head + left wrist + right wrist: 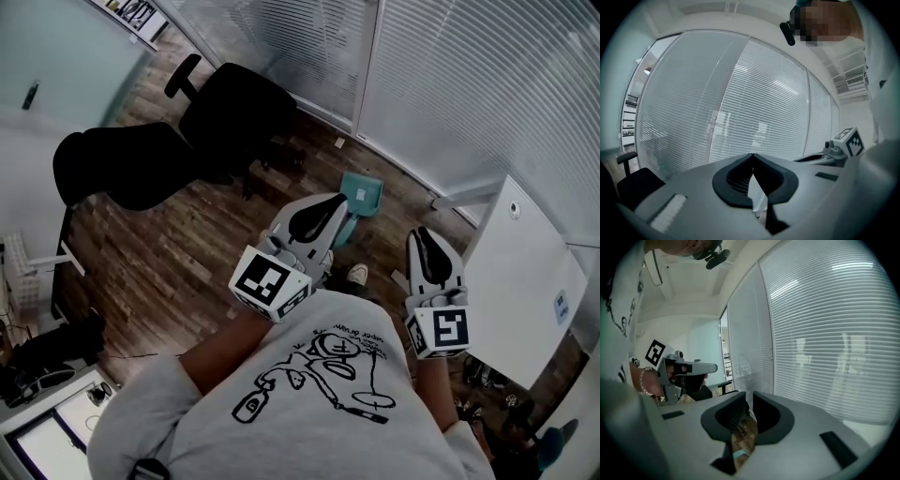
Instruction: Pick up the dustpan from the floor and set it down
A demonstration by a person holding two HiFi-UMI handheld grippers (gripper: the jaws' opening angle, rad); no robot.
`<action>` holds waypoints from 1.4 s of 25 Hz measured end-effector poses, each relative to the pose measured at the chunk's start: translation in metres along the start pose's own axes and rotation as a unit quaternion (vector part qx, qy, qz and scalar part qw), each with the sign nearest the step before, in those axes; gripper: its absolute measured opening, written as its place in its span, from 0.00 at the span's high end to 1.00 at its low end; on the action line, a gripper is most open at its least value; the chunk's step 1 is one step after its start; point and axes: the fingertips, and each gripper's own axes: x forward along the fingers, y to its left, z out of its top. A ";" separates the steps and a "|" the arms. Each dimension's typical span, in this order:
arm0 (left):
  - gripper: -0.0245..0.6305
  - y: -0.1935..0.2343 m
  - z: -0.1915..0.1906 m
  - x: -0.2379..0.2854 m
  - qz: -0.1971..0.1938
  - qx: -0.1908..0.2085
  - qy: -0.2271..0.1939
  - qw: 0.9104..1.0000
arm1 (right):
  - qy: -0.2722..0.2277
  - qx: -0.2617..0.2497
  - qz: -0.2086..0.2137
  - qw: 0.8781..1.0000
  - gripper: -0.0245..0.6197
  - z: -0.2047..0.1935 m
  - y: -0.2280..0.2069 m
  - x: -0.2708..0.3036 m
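— What's the floor made of?

— Dark wood planks (pixel 187 244), streaky and matt. One teal plastic dustpan (pixel 363 193), flat and squarish, lies on them in the upper middle of the head view. It is just past the tip of the left gripper (pixel 330 208), which covers its lower end in that view.

— And the rest of the room?

— Two black padded office chairs (pixel 230 108) stand at the upper left. White slatted blinds (pixel 469 84) run along the glass wall across the top. One smooth white cabinet (pixel 520 281) stands at the right edge.

— How many grippers?

— Two, both grey moulded plastic with black rubbery pads. Each carries one white cube printed with black square markers. The person holding them wears a soft grey T-shirt (pixel 234 412) with a black line drawing on it.

— How are they held?

— Both arms reach forward from the chest. The left gripper angles towards the upper right of the frame. The right gripper (pixel 424 246) sits at centre right, well apart from the dustpan.

— And the jaws?

— In the left gripper view the tips meet with nothing between them. In the right gripper view the jaws are drawn together to a thin slit. They grip nothing, and only floor shows through the slit.
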 end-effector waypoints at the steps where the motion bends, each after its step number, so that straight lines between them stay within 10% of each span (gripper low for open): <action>1: 0.96 0.000 0.000 0.000 0.001 0.000 0.000 1.000 | 0.005 0.007 0.003 1.000 0.93 -0.007 0.000 0.002; 18: 0.96 0.020 -0.007 -0.019 0.024 -0.009 0.009 1.000 | 0.135 0.098 0.059 0.984 0.74 -0.140 0.019 0.047; 35: 0.96 0.028 -0.017 -0.028 0.040 -0.016 0.019 0.999 | 0.243 0.243 0.097 0.934 0.66 -0.279 0.042 0.098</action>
